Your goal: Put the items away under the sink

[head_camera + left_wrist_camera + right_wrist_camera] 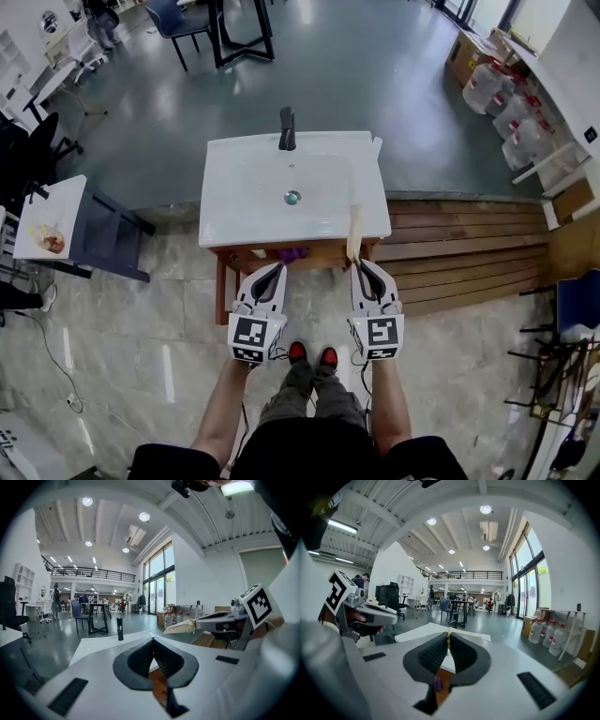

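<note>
The left gripper has its fingers pressed together with nothing between them. Beside it, the right gripper has its fingers pinching the near end of a cream flat item; whether it is cloth or paper cannot be told. The item juts out past the fingertips over the right part of the white sink. Just beyond and below both sets of fingertips, a small purple thing lies on the wooden shelf under the sink. Farther ahead of the fingers, a black faucet stands upright at the sink's back edge. Well off to the right stand water jugs.
</note>
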Action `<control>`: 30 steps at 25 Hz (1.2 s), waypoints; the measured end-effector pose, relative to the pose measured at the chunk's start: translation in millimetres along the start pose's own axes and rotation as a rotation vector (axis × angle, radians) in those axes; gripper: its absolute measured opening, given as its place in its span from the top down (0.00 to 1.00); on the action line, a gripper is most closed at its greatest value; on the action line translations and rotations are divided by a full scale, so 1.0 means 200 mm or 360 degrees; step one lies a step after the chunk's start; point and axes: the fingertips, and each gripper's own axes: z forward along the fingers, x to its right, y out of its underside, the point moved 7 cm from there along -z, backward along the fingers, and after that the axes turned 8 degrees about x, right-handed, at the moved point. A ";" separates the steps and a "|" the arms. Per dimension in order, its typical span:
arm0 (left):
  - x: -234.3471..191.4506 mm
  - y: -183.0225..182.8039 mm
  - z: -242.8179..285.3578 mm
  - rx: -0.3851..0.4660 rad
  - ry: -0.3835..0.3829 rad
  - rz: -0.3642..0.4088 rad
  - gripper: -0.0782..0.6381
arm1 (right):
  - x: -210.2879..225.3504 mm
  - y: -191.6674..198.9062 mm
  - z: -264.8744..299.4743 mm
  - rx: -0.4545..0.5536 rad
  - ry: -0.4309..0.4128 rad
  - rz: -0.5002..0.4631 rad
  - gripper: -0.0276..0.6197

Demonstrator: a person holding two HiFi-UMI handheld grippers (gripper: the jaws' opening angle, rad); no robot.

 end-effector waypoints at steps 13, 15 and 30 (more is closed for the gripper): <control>0.18 0.27 -0.06 -0.0110 -0.0131 -0.0068 0.88 | -0.01 0.28 -0.11 -0.0082 -0.0185 0.0026 0.89; 0.20 0.33 -0.07 -0.0139 -0.0141 -0.0084 0.88 | -0.03 0.34 -0.13 -0.0094 -0.0218 0.0032 0.89; 0.21 0.81 -0.10 -0.0252 -0.0229 -0.0076 0.88 | -0.15 0.85 -0.14 -0.0170 -0.0334 0.0151 0.89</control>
